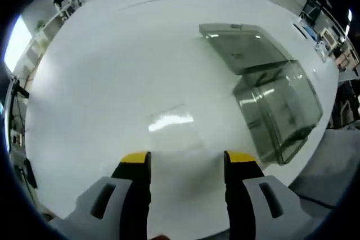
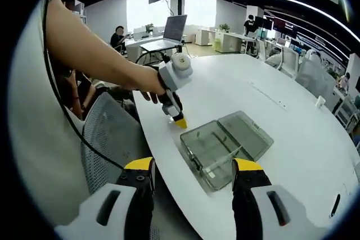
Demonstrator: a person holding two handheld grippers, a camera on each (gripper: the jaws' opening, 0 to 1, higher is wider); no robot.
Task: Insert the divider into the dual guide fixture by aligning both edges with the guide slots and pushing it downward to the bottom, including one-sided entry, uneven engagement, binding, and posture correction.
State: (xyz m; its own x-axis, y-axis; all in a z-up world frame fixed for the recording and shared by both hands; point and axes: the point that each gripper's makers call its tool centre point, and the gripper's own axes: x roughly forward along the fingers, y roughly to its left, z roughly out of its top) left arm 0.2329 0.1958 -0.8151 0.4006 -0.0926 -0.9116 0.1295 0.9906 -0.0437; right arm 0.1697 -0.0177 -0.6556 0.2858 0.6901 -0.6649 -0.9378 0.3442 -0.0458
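Clear grey guide fixture (image 1: 275, 102) (image 2: 225, 144) — lid open, flat on white table (image 1: 112, 82)

A: What colour is the tabletop (image 1: 112, 77)?

B: It is plain white, a little glossy, with a pale streak of reflected light.

A: And the box (image 1: 264, 82) on it?

B: It is see-through, with a smoky grey-green tint. In the right gripper view the same box (image 2: 225, 145) looks grey-green against the white.

A: The left tongs (image 1: 187, 158)?

B: Black fingers with yellow tips, on light grey bodies. The right tongs (image 2: 194, 167) have the same colours.

A: Anything more?

B: A chair (image 2: 109, 139) with a grey mesh back, and a small white cup (image 2: 320, 102).
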